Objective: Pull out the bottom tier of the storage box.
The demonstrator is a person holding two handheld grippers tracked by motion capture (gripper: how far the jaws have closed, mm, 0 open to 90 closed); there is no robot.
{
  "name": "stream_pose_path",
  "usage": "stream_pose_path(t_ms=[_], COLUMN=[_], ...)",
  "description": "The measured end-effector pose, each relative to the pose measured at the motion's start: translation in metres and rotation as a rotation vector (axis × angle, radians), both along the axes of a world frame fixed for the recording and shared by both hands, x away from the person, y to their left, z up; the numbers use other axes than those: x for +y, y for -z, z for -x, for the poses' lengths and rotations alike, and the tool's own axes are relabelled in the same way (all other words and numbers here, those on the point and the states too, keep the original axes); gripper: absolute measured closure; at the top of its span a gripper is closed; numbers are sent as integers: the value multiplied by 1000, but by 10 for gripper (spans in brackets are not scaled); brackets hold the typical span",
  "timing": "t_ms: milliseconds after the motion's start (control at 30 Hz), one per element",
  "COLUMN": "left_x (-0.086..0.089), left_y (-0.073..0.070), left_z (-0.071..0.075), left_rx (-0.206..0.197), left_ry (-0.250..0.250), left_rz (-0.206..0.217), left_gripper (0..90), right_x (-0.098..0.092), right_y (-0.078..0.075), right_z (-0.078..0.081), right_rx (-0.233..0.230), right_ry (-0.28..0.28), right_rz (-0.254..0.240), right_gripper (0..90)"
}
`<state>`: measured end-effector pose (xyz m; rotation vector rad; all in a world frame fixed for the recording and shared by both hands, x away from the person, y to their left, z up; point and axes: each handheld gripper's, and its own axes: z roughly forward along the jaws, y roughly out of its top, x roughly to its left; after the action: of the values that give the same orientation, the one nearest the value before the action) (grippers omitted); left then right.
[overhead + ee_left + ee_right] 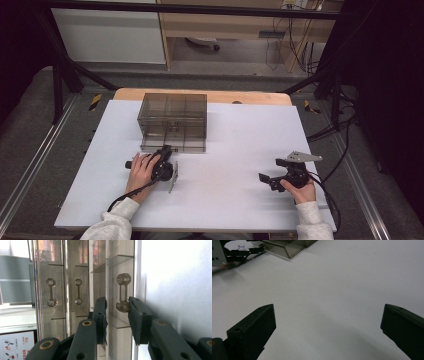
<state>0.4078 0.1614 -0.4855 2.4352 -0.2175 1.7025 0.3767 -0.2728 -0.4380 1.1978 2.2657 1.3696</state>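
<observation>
The left gripper (117, 307) has its fingers (136, 315) set either side of the lower knob of a clear drawer handle (123, 292) on the smoky plastic drawer box (172, 121), though whether the pads already press on it I cannot tell; to do this well, close squarely on the handle and pull straight out along the drawer's line. The right gripper (327, 322), fingers wide apart, rests well off on the white table (235, 165), and could steady the box. Beyond lie grey floor, metal frame rails and a wooden cabinet (225, 25).
</observation>
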Motion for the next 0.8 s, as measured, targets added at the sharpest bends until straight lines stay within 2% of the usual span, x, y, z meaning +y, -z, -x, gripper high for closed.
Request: stream_pose_path(t_ms=[800], left_x=[0], left_y=[2], left_z=[5], left_rx=[14], left_ry=[5], left_rz=[6], left_gripper=[677], right_x=[0], right_y=[0], right_z=[0], right_rx=[0], right_ry=[0], right_rz=[1], right_gripper=[5])
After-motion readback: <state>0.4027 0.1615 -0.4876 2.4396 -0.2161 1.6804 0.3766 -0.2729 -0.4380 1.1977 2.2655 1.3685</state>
